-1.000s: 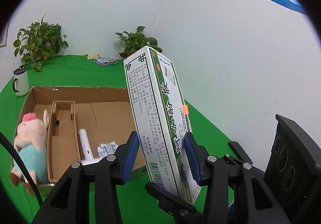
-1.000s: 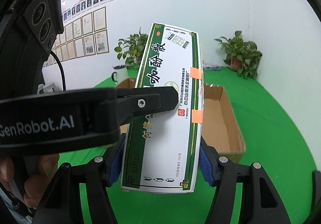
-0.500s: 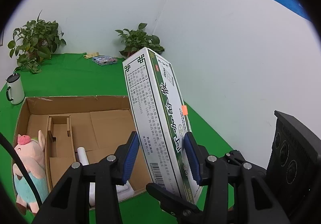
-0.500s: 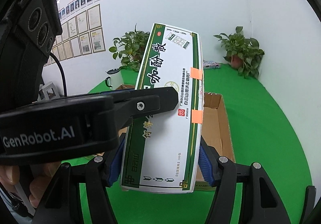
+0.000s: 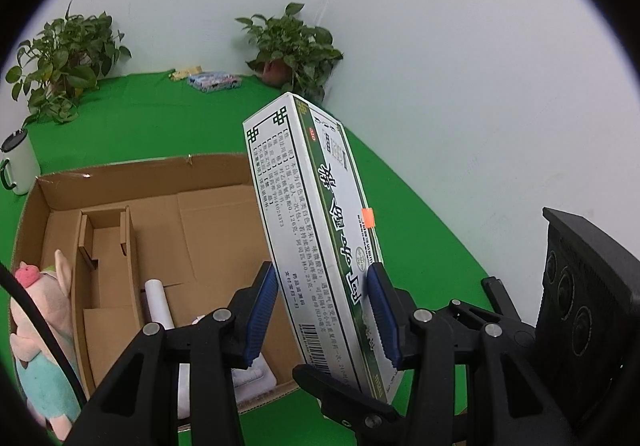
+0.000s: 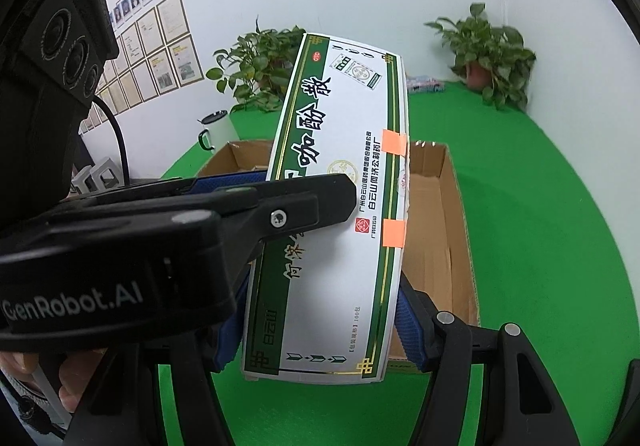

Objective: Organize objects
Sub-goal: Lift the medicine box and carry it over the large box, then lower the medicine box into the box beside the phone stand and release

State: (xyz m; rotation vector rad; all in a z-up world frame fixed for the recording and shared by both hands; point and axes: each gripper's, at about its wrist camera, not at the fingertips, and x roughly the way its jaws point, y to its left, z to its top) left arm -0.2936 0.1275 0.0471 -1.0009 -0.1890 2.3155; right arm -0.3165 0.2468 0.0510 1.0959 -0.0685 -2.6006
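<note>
A long white and green medicine box (image 5: 316, 230) stands tilted above the near right corner of an open cardboard box (image 5: 168, 214). My left gripper (image 5: 324, 314) is shut on its narrow sides. My right gripper (image 6: 320, 322) is shut on its wide faces, low down; the medicine box (image 6: 340, 206) fills that view. The left gripper's finger (image 6: 296, 206) crosses the box front there. The cardboard box (image 6: 444, 214) lies behind and below.
In the cardboard box lie a pink plush pig (image 5: 40, 326), a white roll (image 5: 158, 300) and a cardboard divider (image 5: 108, 258). A white mug (image 5: 18, 162) stands left of it. Potted plants (image 5: 292, 46) and a small packet (image 5: 214, 80) sit by the walls on the green cloth.
Both grippers have lifted the medicine box a little and carried it nearer over the cardboard box; the cardboard box now sits lower in the left wrist view.
</note>
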